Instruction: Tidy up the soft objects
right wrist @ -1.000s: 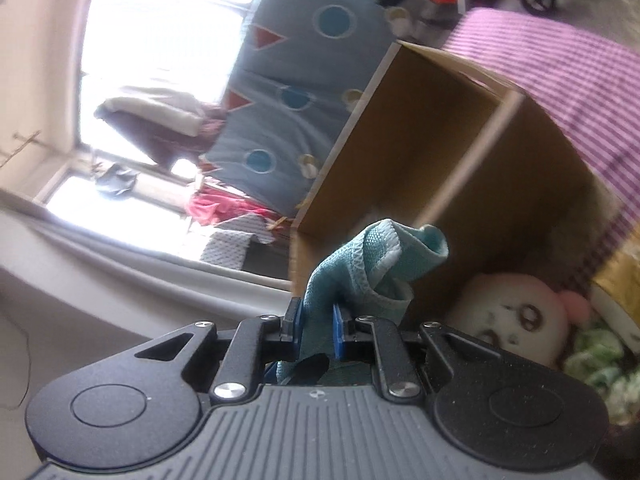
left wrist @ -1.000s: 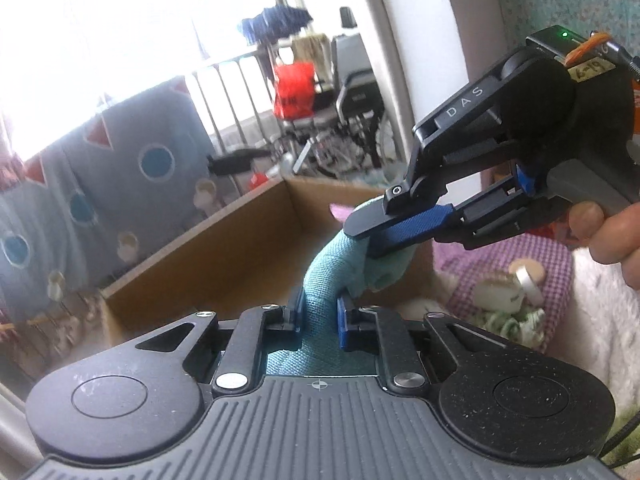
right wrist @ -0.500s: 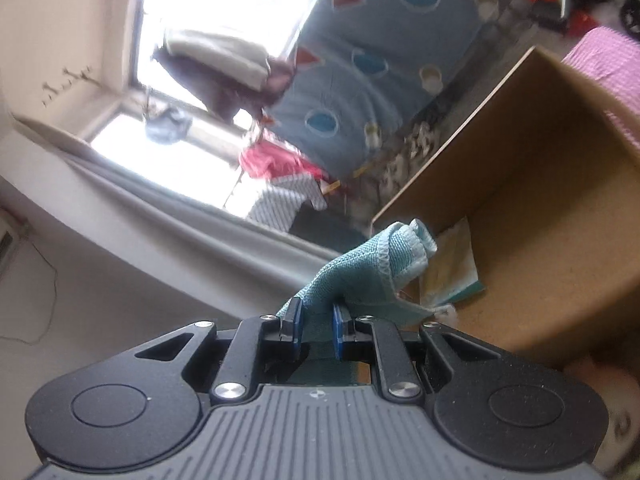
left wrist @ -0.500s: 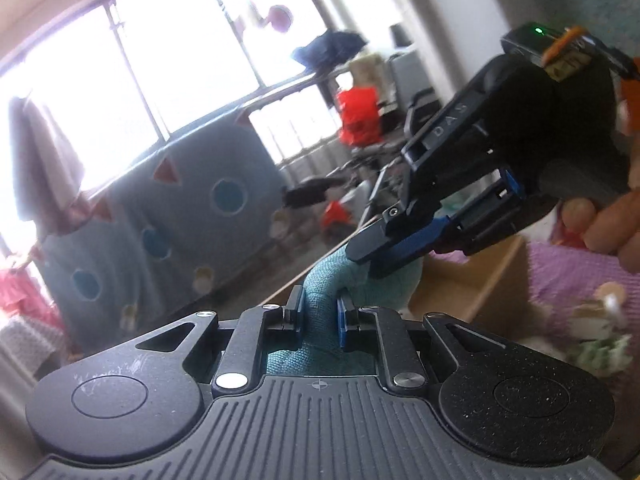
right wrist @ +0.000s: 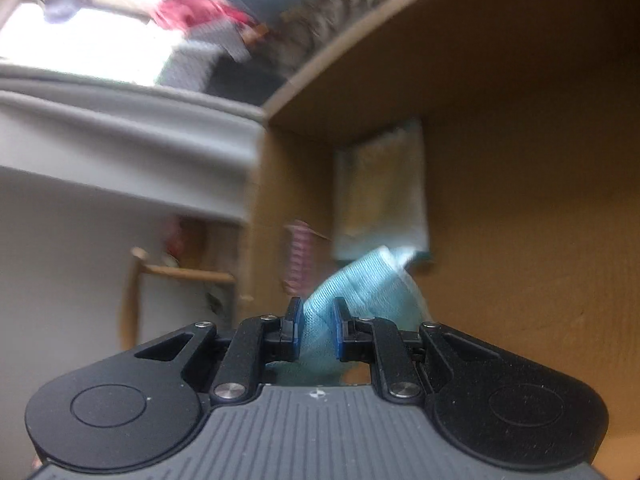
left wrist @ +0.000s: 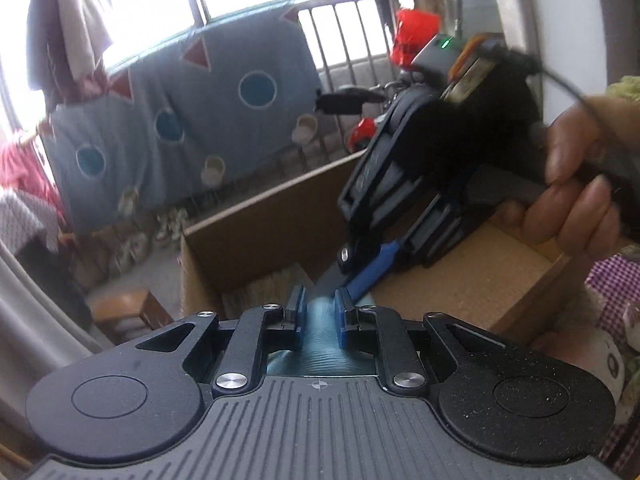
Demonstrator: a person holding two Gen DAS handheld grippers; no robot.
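Observation:
A teal cloth (left wrist: 320, 328) is pinched between the two blue pads of my left gripper (left wrist: 319, 312). My right gripper (right wrist: 316, 328) is shut on the same teal cloth (right wrist: 360, 284), which sticks out past its pads. Both grippers hold the cloth over an open cardboard box (left wrist: 260, 224). In the left wrist view the right gripper's body (left wrist: 420, 184) tilts down into the box, with a hand on its handle. A folded pale cloth (right wrist: 380, 196) lies on the box floor (right wrist: 520, 200).
A plush toy (left wrist: 616, 360) and purple checked fabric (left wrist: 612, 280) lie right of the box. A blue patterned cover (left wrist: 180, 128) hangs on a railing behind. A small wooden stool (left wrist: 120, 308) stands left of the box.
Both grippers have tipped downward with the cloth, from above the box rim toward its inside. The right wrist view now looks at the box floor close up and is blurred by motion.

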